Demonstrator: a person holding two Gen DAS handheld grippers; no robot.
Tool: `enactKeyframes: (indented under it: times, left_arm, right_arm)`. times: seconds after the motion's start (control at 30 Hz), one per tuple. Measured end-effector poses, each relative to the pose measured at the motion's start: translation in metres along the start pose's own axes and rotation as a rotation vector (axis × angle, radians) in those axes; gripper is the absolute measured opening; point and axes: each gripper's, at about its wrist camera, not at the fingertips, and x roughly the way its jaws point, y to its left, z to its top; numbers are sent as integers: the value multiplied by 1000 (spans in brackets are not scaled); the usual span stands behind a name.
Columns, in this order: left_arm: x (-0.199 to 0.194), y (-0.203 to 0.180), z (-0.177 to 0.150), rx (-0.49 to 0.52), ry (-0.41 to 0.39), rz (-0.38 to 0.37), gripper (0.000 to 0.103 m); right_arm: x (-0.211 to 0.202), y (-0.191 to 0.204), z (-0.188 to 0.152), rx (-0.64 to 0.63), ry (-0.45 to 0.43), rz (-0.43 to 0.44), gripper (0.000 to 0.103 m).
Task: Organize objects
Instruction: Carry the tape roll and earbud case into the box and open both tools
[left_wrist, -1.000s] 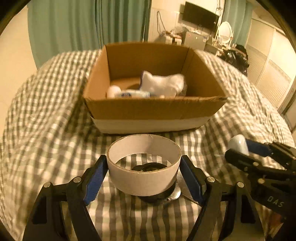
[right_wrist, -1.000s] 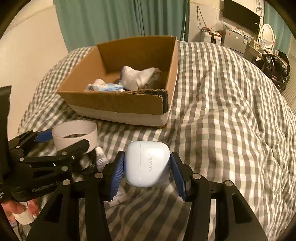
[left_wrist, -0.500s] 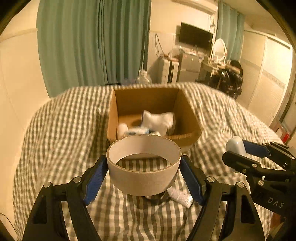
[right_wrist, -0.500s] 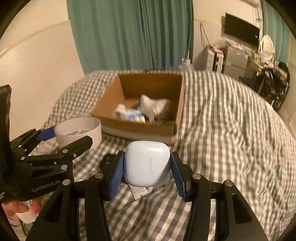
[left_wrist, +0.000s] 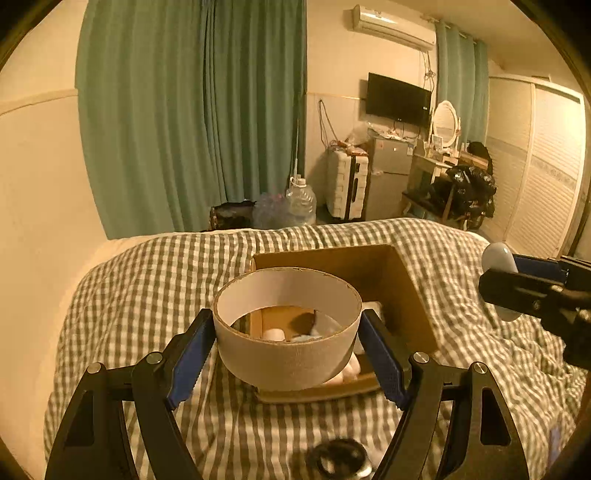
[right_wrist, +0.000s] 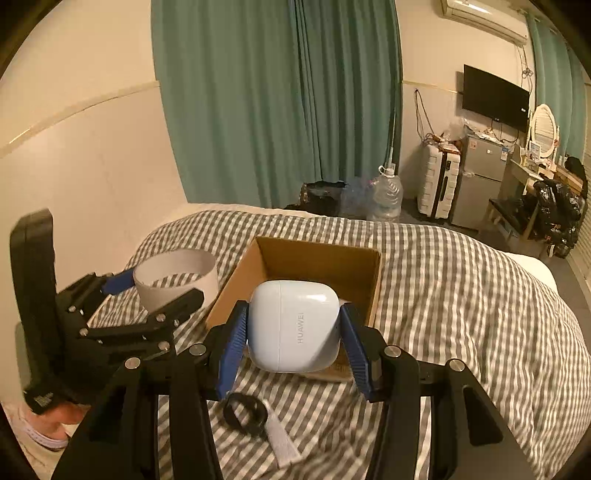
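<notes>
Behind the cardboard ring (left_wrist: 288, 347), the box (left_wrist: 402, 280) contents are mostly hidden.

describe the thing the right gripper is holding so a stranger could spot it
Start at the checked bed and its open cardboard box. In front of the box, the right gripper clamps a small earbud case: glossy white, rounded, unlike the open cardboard ring nearby.

i see teal curtains (left_wrist: 192, 110) along the far wall; a black television (left_wrist: 399, 99) mounted beside them, an air conditioner (left_wrist: 393, 26) above it; a white suitcase (left_wrist: 347, 182) next to a small grey fridge (left_wrist: 388, 177); a big water bottle (left_wrist: 301, 201) on the floor; an oval mirror (left_wrist: 446, 123) on a dresser.
</notes>
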Motion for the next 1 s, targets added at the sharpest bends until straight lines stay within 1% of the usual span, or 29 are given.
enactKeyframes:
  times: [0.07,0.13,0.23,0.3,0.37,0.47,0.53,0.63,0.73,0.83,0.93,0.97,1.0]
  left_arm:
    - [19,0,2,3,-8,-6,80]
    - [35,1,3,17,-23,-12,80]
    - [61,-1,4,37,-30,-34,80]
    - [78,-4,5,63,-33,-36,80]
    - [96,-9,6,99,-12,-27,80]
    - [123,-14,4,131,46,-11,80]
    - [134,-14,5,128,61,-35,80]
    - [147,-17,2,147,75,-46,80]
    - [157,-21,-2,160,97,-76,80]
    - [161,-25,-4,181,98,-76,81]
    - [159,-26,-5,184,130,-85,83]
    - [154,-24,-5,168,128,-96,88]
    - [150,-22,-4,155,121,-96,98]
  right_arm:
    - [16,-6,6,18,23,24,49]
    - [36,-14,10,45,48,65,49]
    - [64,-23,12,55,77,67,49]
    - [88,-30,10,65,105,75,49]
    - [106,-35,9,74,129,73,49]
    - [136,-43,4,74,168,55,49]
    - [152,-45,2,64,179,46,49]
    - [161,-45,-2,53,185,42,49]
    - [172,-48,-3,50,187,39,49]
    - [177,-49,-4,53,181,44,50]
    - [176,-51,-5,68,184,47,50]
    - [175,-51,-5,70,181,45,52]
    - [171,-52,-2,71,166,43,63]
